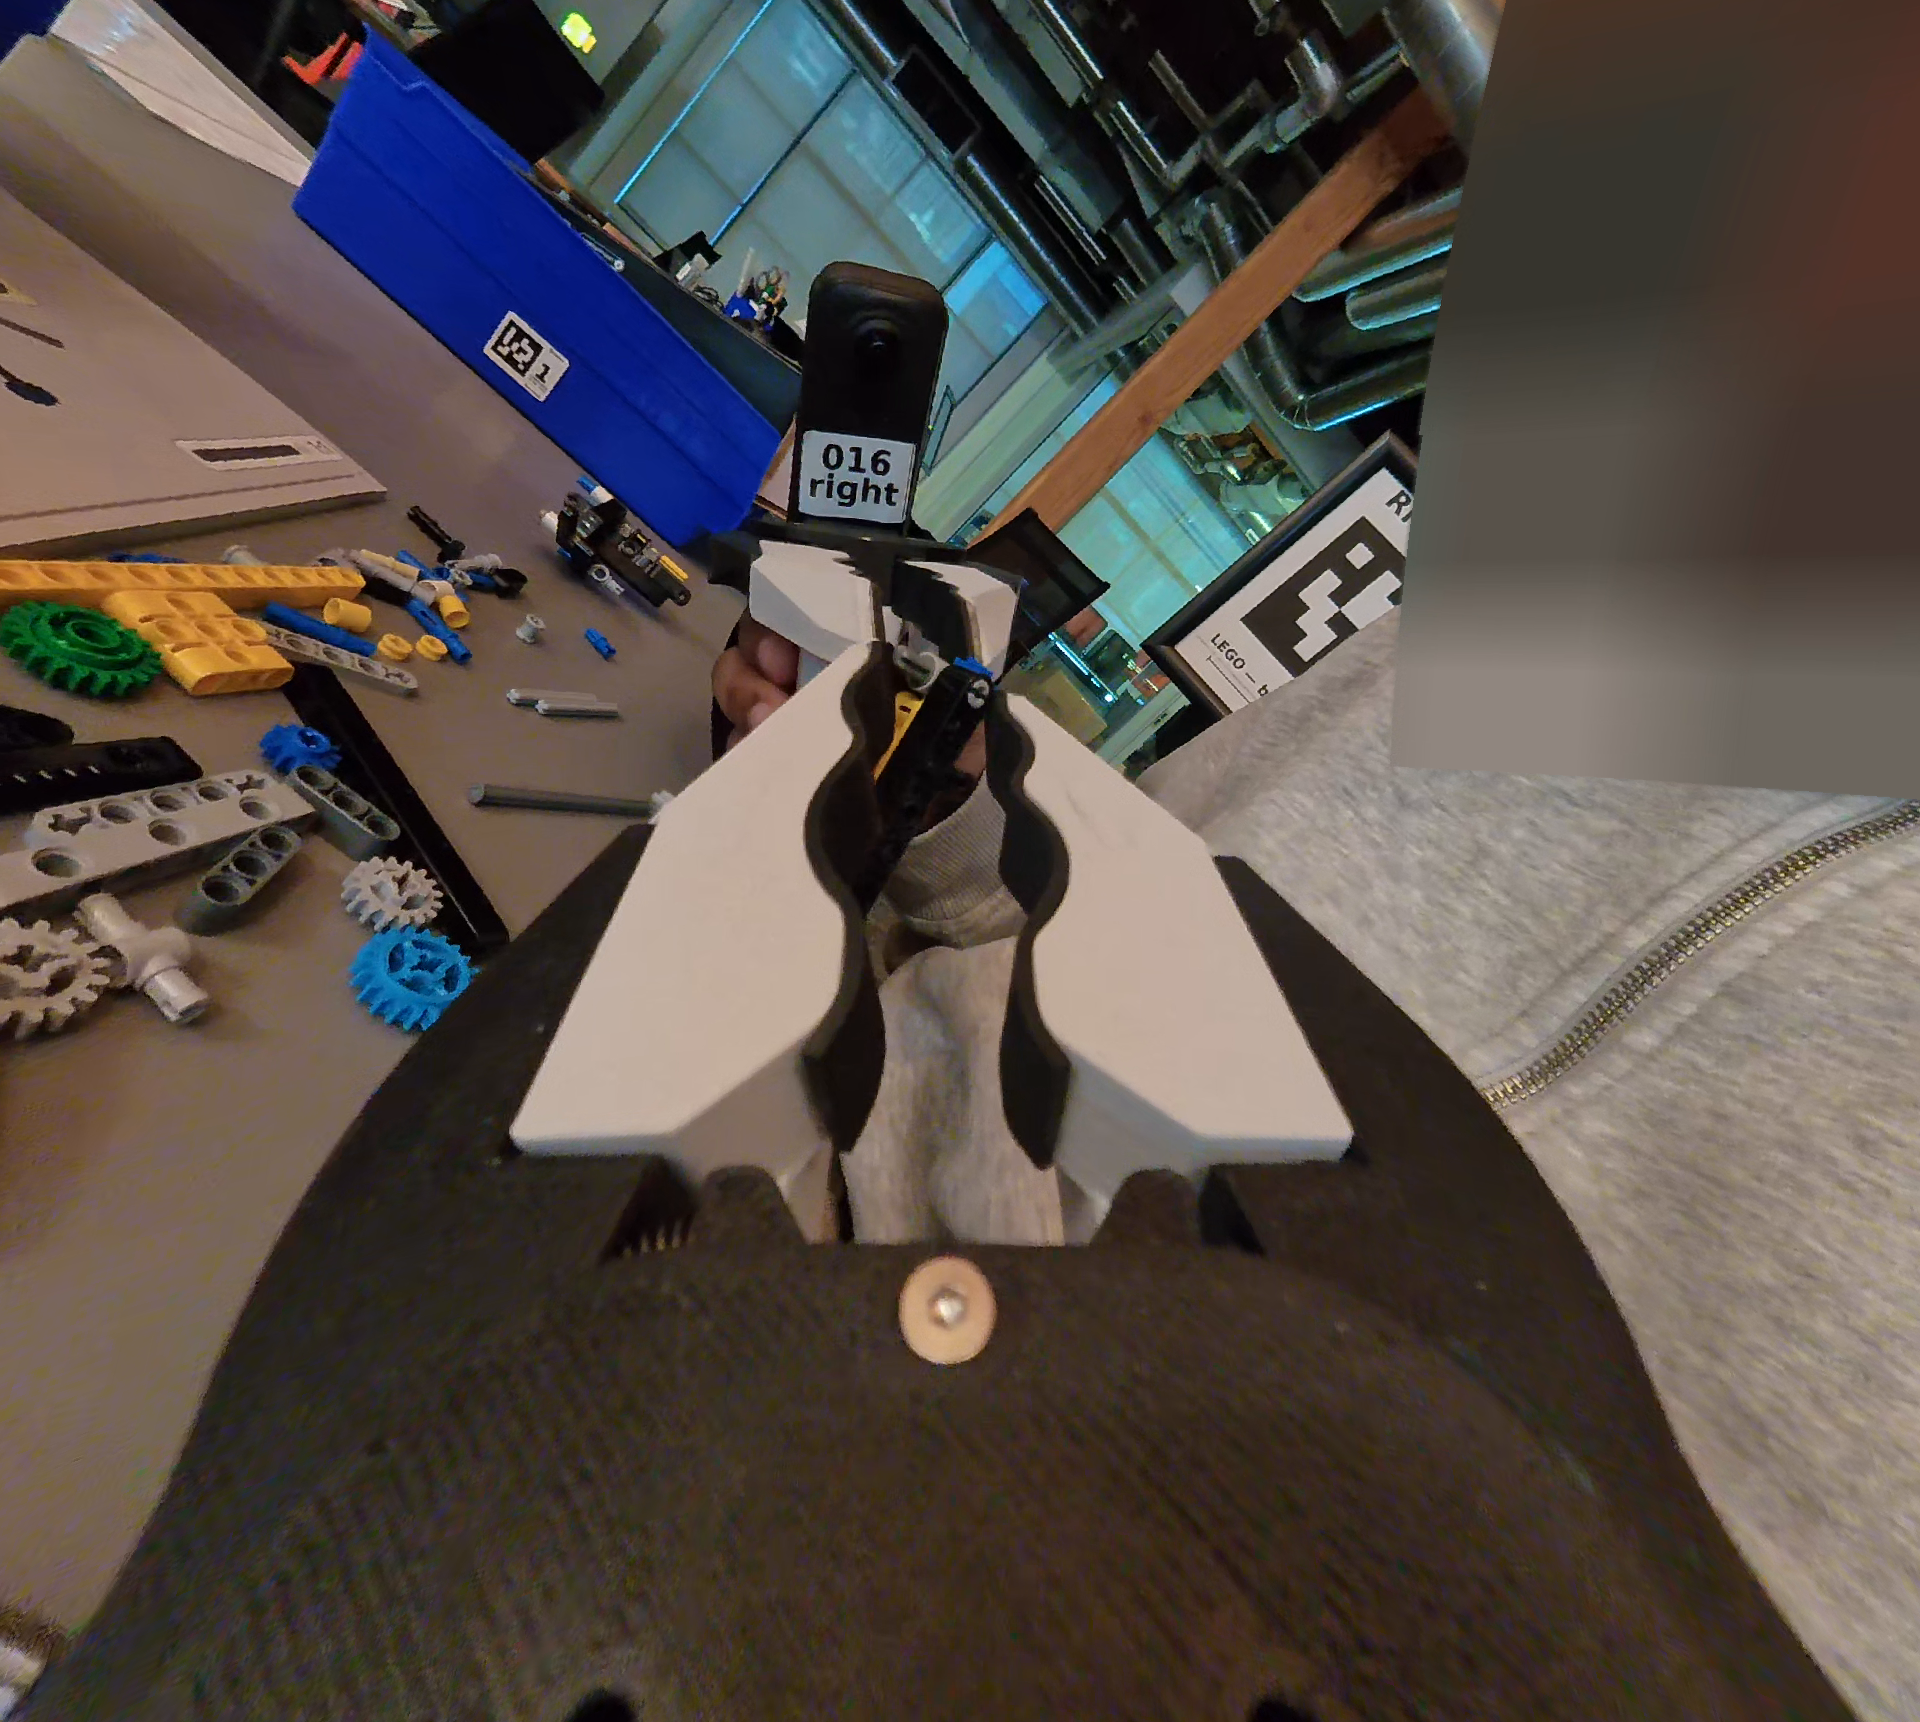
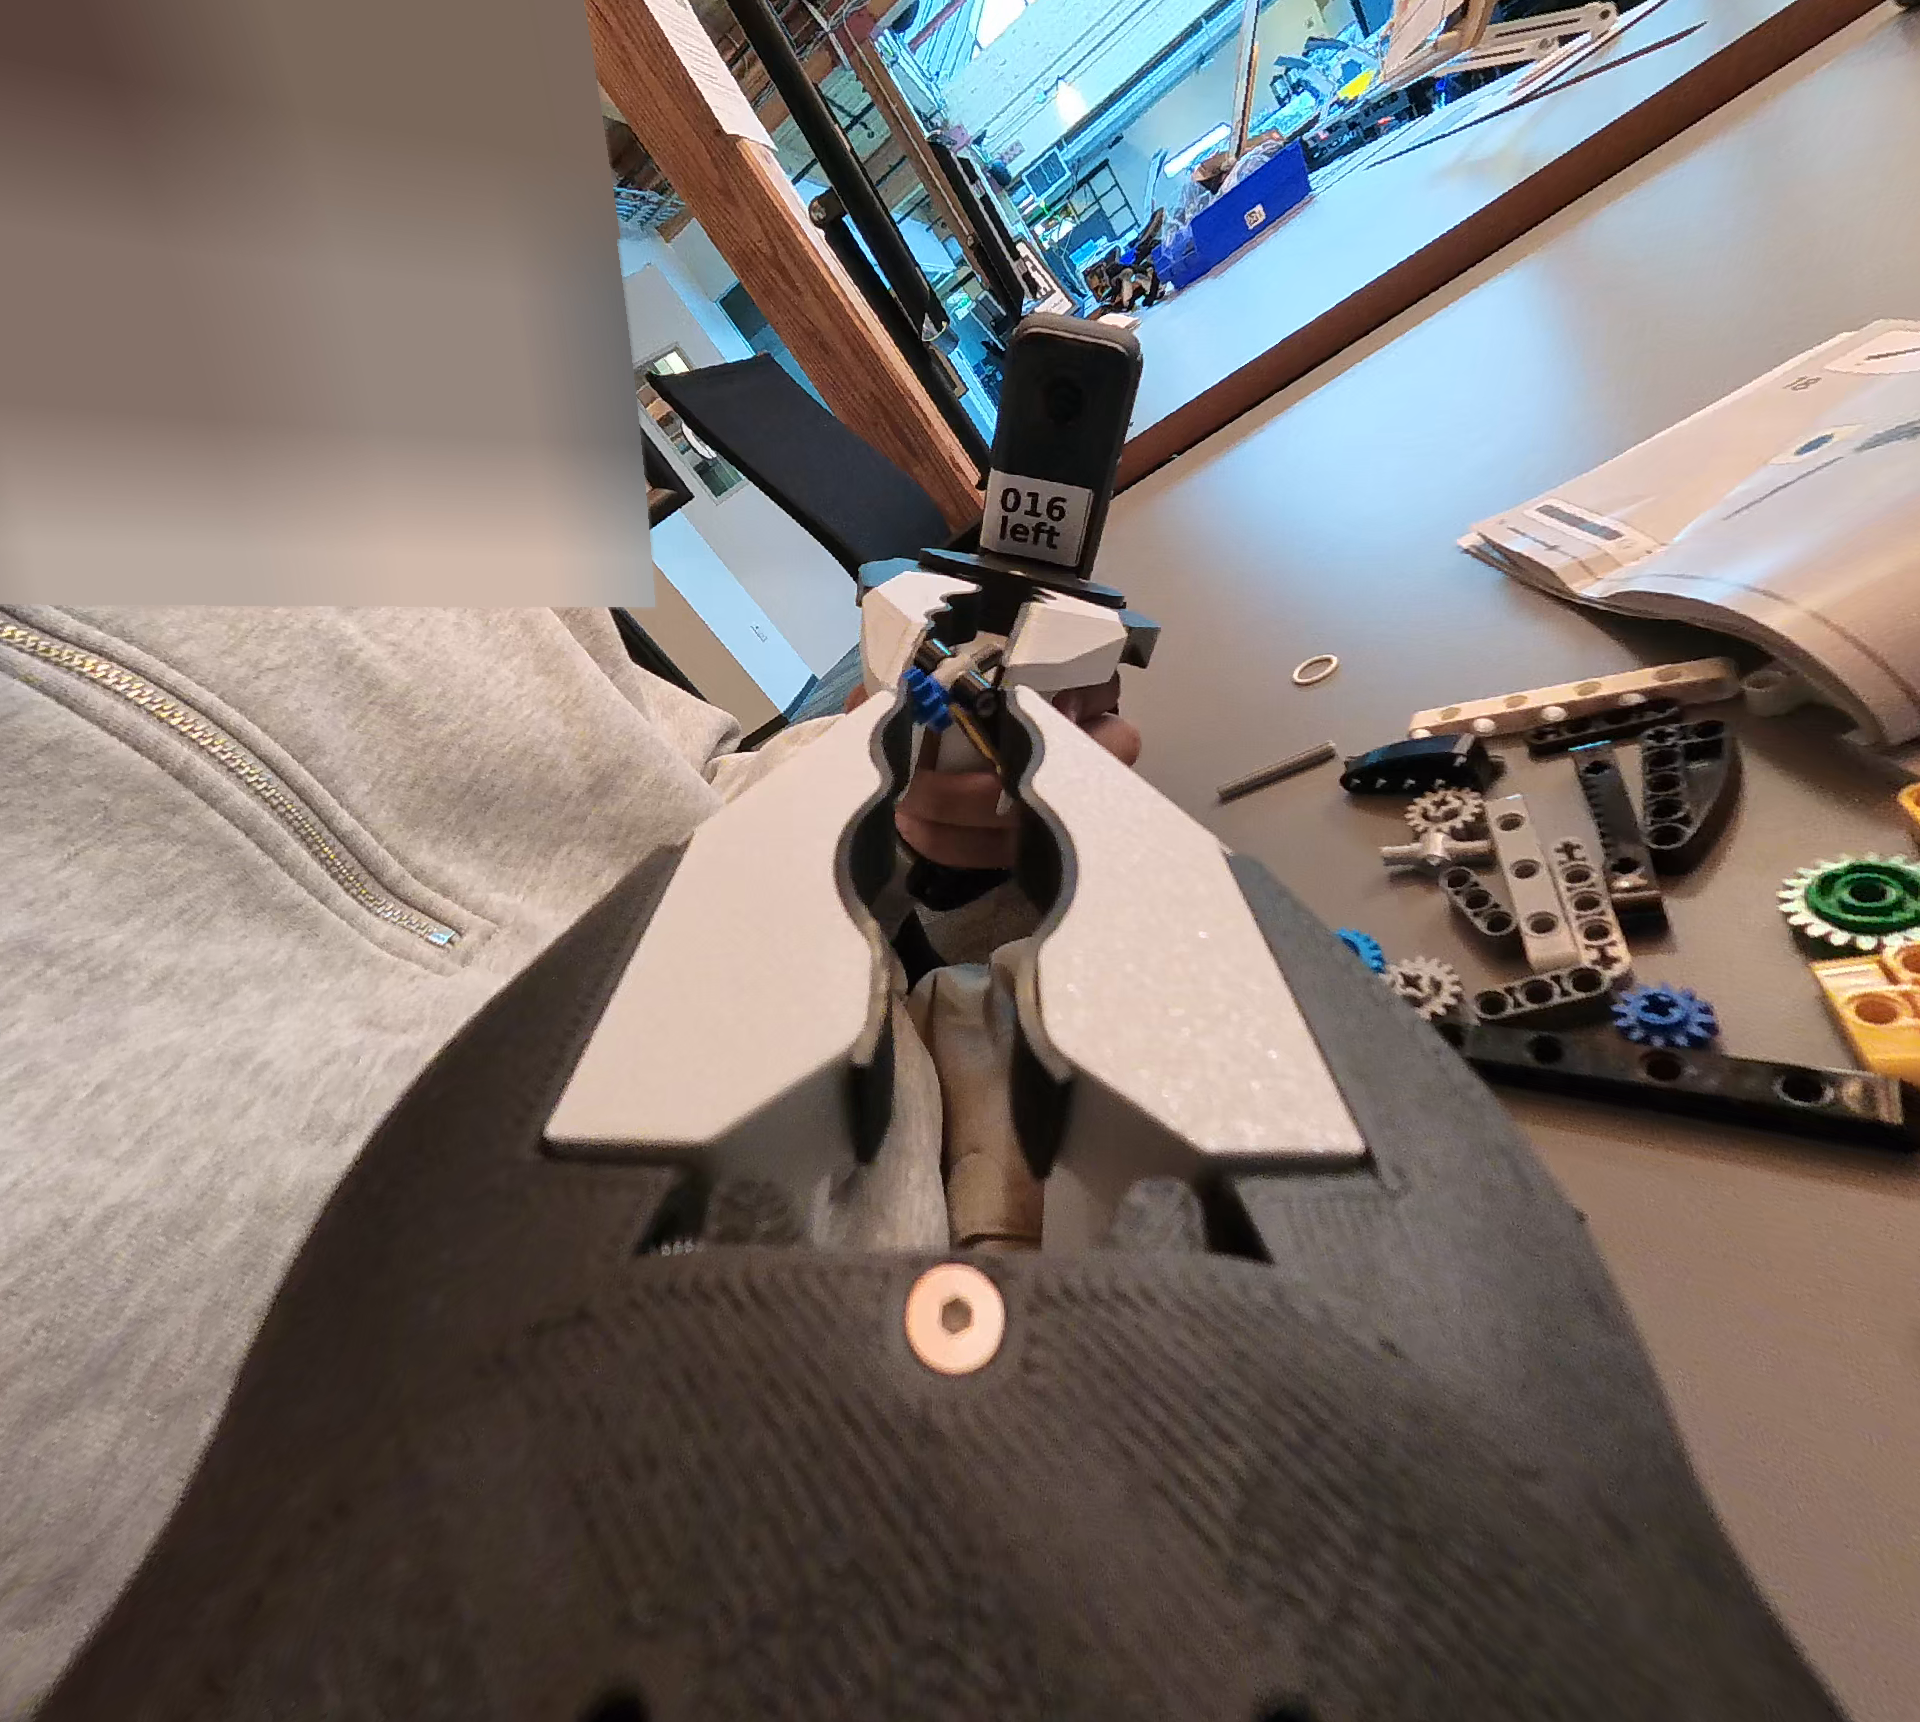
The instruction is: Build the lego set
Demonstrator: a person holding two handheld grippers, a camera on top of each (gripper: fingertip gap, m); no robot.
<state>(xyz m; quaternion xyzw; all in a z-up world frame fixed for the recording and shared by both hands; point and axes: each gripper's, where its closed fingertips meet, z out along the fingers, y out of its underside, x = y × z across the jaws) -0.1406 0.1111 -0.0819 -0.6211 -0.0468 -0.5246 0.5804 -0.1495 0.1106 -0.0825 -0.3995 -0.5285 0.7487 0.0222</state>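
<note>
My two grippers face each other in the air in front of a person in a grey hoodie [image 1: 1558,1049]. Between them is a small lego assembly [image 1: 925,742] of black beams with yellow and blue parts. In the left wrist view my left gripper [image 1: 928,685] is shut on its near end, and the right gripper [image 1: 894,623] grips it from the far side. In the right wrist view my right gripper [image 2: 958,706] is shut on the assembly [image 2: 951,696], whose blue gear [image 2: 923,696] shows at the tips. The left gripper [image 2: 982,633] holds the other end.
Loose lego parts lie on the grey table [image 1: 260,1205]: a yellow beam [image 1: 166,576], green gear [image 1: 78,649], blue gear [image 1: 410,976], black beams [image 2: 1662,768], a grey axle [image 2: 1273,773]. A second small assembly [image 1: 618,545], an instruction booklet [image 2: 1714,509] and a blue bin [image 1: 520,322] lie beyond. My left and right fingertips are right by each other.
</note>
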